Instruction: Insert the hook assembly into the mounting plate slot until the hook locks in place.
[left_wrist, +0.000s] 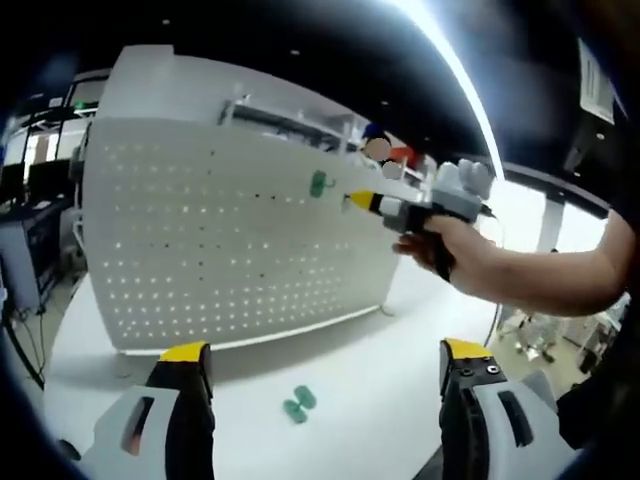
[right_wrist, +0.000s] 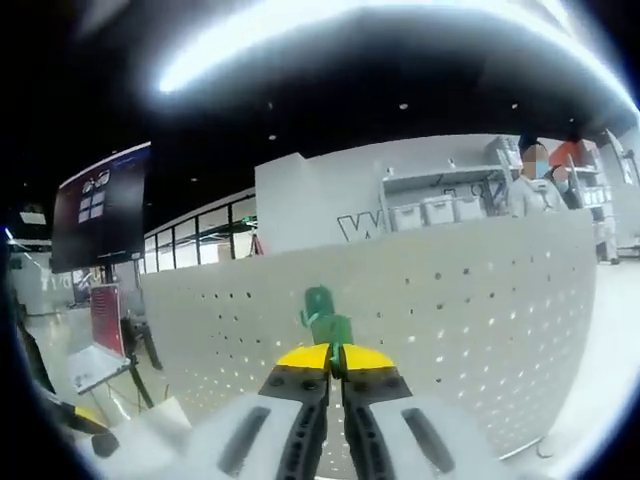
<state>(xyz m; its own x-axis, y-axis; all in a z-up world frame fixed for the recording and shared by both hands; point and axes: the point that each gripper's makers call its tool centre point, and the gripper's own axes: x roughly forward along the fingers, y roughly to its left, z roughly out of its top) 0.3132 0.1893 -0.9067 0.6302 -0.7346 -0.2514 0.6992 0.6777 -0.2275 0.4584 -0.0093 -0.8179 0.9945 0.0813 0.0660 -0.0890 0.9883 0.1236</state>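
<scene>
Right gripper (right_wrist: 335, 358) was clamped on green hook (right_wrist: 325, 318), held against upright white pegboard (right_wrist: 480, 320). In left gripper view same hook (left_wrist: 318, 184) sat on board's upper right. Left gripper (left_wrist: 325, 365) hung wide, holding nothing, above white table (left_wrist: 380, 400). Spare green hooks (left_wrist: 299, 403) lay on table near board's base.

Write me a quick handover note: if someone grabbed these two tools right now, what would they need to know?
Right tongs: shut on the green hook, held up at the white pegboard.
Left tongs: open, holding nothing, low over the white table.
Spare green piece lies on the table between them.
Done: hook picked up and brought to the board.
Left: whether it is seated cannot be told; push until it locks, then release.
</scene>
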